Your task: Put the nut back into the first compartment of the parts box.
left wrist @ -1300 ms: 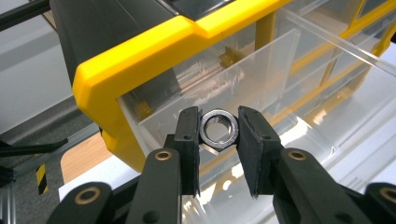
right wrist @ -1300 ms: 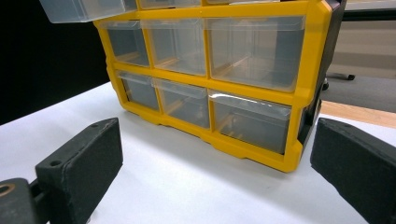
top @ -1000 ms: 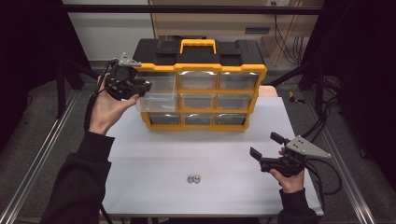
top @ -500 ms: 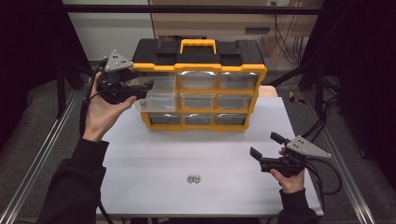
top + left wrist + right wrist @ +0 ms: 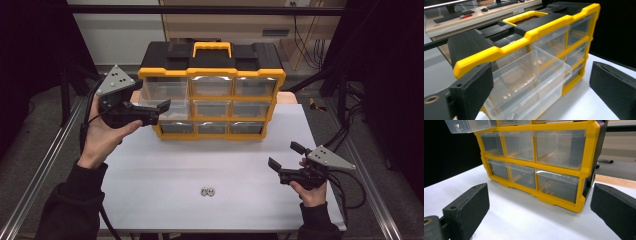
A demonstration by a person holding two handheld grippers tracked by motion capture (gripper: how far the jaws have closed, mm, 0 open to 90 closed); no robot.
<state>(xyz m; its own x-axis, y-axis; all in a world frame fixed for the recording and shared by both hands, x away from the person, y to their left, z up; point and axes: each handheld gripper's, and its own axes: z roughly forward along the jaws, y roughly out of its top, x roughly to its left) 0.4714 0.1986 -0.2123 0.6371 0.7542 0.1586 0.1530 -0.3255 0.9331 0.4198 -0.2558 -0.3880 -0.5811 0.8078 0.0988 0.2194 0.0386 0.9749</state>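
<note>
A yellow and black drawer organizer [image 5: 210, 67] stands at the back of the white table [image 5: 165, 165]. Its top-left clear drawer [image 5: 159, 97] is pulled out and looks empty in the left gripper view [image 5: 529, 75]. My left gripper [image 5: 151, 97] hovers open just left of that drawer's front, with the jaws wide on either side of it. My right gripper [image 5: 286, 156] rests low at the front right, open and holding nothing, and points toward the organizer [image 5: 536, 157]. Two small metal nuts [image 5: 207, 191] lie side by side near the front edge.
The other clear drawers [image 5: 556, 183] sit closed in their yellow frame. A yellow carry handle [image 5: 212, 47] tops the box. Metal rails [image 5: 45, 165] run along both sides of the table. Cables [image 5: 350, 180] trail off the right edge.
My left gripper has drawn a little left and down from the pulled-out drawer and turned. The drawer stays out. The right gripper has not moved.
</note>
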